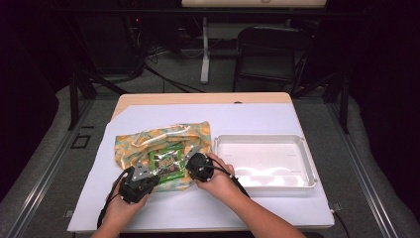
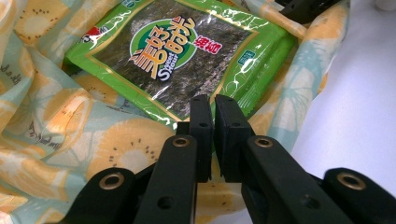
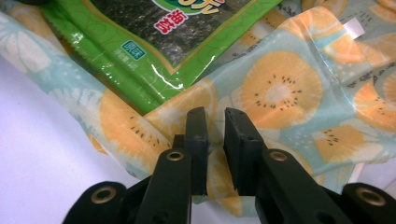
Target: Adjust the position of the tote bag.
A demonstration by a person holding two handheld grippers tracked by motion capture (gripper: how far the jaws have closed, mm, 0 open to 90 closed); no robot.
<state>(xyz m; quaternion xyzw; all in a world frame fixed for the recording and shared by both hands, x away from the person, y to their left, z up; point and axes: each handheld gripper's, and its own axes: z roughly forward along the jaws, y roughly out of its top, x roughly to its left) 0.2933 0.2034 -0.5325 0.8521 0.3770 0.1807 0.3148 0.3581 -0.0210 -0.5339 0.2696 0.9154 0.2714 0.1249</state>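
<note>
Left gripper (image 2: 209, 105) up close, jaws clenched on the fruit-print bag (image 2: 116, 144); right gripper (image 3: 215, 119) grips the bag's opposite edge, likely holding its mouth apart. The green seaweed packet (image 1: 167, 161) lies half out (white tray (image 1: 307, 163) waits beside).

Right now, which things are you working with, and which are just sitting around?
In use:
left gripper, pinching the fruit-print bag
right gripper, pinching the same bag
green seaweed packet, lying on the bag

Just lying about:
white tray
black chair
</note>
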